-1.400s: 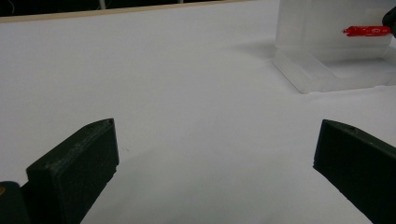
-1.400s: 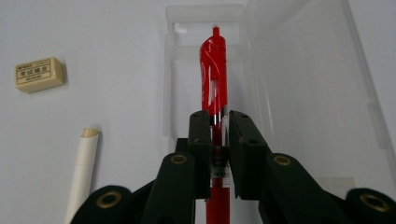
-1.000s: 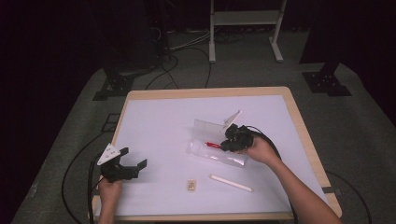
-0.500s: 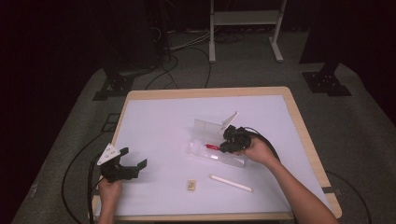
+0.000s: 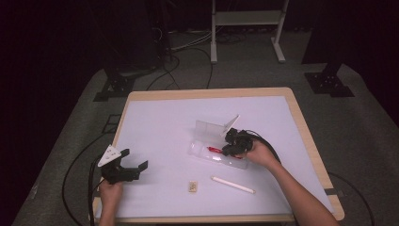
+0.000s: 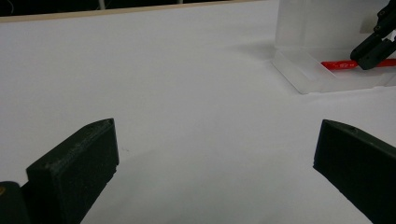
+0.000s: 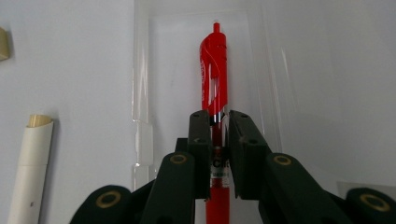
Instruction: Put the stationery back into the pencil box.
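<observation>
A clear plastic case (image 5: 203,151) lies open at the table's middle right, its lid (image 5: 209,128) standing up behind it. A red pen (image 5: 214,149) lies lengthwise inside the case. My right gripper (image 5: 230,149) reaches into the case, shut on the pen. In the right gripper view both pads clamp the red pen (image 7: 214,65) at mid-barrel, its clip end pointing away from my right gripper (image 7: 218,119). My left gripper (image 5: 135,158) rests low at the front left, open with nothing between its jaws. In the left gripper view my left gripper (image 6: 215,140) faces the far-off case (image 6: 299,74).
A white stick-like pen (image 5: 233,184) lies on the white mat in front of the case, and a small beige piece (image 5: 192,186) lies to its left. Black cables trail off the table's front left and right. The wooden table edge (image 5: 306,136) frames the mat.
</observation>
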`<action>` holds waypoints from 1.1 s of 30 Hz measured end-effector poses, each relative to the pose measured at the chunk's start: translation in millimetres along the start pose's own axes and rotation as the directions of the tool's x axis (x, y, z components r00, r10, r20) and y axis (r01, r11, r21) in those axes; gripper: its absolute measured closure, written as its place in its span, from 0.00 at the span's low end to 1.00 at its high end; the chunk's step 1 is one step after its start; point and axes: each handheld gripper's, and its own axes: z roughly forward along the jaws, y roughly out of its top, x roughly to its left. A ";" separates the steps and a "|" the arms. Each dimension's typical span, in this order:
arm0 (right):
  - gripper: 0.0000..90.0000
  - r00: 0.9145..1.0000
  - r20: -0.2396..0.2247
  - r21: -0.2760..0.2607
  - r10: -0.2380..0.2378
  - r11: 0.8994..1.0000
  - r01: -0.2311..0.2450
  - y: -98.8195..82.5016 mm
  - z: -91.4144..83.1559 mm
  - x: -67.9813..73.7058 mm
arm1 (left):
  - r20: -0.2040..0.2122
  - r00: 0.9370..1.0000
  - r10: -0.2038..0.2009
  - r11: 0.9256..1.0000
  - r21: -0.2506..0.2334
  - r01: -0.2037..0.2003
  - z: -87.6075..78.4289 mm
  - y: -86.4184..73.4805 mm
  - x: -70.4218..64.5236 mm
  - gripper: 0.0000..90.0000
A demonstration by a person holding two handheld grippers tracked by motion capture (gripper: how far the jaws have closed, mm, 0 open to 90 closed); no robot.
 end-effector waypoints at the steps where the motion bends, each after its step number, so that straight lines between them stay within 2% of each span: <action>1: 0.88 1.000 -0.001 0.000 0.001 1.000 -0.001 -0.3 0.4 -0.1 | 0.000 1.000 0.002 1.000 0.000 -0.002 -0.1 0.0 0.0 0.00; 13: 0.86 1.000 -0.002 -0.003 0.007 1.000 -0.007 -2.5 1.3 -0.8 | -0.001 1.000 0.002 1.000 -0.002 -0.002 -0.3 -0.1 -0.2 0.00; 22: 0.81 1.000 0.000 -0.018 0.011 1.000 -0.011 -3.4 -2.3 -1.4 | -0.002 1.000 0.001 1.000 -0.004 -0.001 -0.3 -0.2 -0.1 0.00; 33: 0.77 1.000 0.003 -0.066 0.007 0.998 -0.007 -6.2 -15.7 0.9 | -0.001 1.000 0.001 1.000 0.000 -0.001 0.1 0.0 -0.1 0.00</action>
